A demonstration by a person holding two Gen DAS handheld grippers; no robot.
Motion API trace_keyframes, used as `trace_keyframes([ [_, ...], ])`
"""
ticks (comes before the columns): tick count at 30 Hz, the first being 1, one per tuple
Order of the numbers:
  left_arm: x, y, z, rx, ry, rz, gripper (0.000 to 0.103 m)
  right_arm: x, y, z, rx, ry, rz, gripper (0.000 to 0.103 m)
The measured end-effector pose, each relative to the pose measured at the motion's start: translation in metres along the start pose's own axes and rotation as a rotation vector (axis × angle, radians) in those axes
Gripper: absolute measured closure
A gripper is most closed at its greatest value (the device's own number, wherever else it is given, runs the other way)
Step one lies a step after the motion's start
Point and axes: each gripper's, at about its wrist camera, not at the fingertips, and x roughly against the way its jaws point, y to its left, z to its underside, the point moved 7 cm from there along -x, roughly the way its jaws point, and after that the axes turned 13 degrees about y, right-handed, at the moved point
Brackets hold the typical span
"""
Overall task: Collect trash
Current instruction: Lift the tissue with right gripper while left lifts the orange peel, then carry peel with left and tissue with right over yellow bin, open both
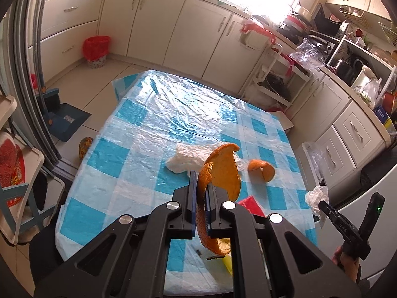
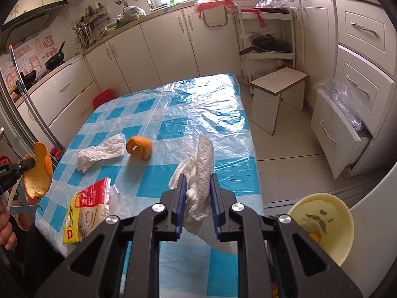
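My left gripper is shut on a long curl of orange peel, lifted above the blue-checked table; the same peel hangs at the left edge of the right wrist view. My right gripper is shut on a crumpled white paper towel, held over the table's near right part; the towel also shows at the right of the left wrist view. On the table lie a second orange peel and another crumpled tissue.
A red-and-yellow packet lies at the table's near left edge. A yellow bowl sits low right. A white stool and an open drawer with plastic stand right of the table. A red-lined bin stands by the far cabinets.
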Motion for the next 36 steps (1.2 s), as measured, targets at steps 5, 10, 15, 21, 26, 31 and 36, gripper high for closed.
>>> trace_keyframes([
  [5, -0.009, -0.053, 0.012, -0.084, 0.033, 0.059, 0.098, 0.015, -0.022, 0.003, -0.056, -0.020, 0.007, 0.083],
  [10, -0.021, -0.110, 0.030, -0.172, 0.073, 0.118, 0.097, 0.029, -0.044, 0.007, -0.123, -0.043, 0.001, 0.083],
  [15, -0.035, -0.164, 0.048, -0.255, 0.107, 0.151, 0.098, 0.042, -0.058, 0.011, -0.168, -0.064, -0.009, 0.083],
  [21, -0.052, -0.223, 0.068, -0.346, 0.143, 0.187, 0.097, 0.055, -0.079, 0.019, -0.227, -0.083, -0.024, 0.083],
  [26, -0.073, -0.269, 0.079, -0.396, 0.174, 0.216, 0.097, 0.062, -0.105, 0.026, -0.307, -0.087, 0.002, 0.082],
  [31, -0.101, -0.307, 0.090, -0.432, 0.213, 0.229, 0.098, 0.052, -0.142, 0.038, -0.421, -0.034, 0.081, 0.081],
  [36, -0.124, -0.337, 0.105, -0.474, 0.244, 0.231, 0.097, 0.046, -0.170, 0.047, -0.534, -0.007, 0.105, 0.069],
])
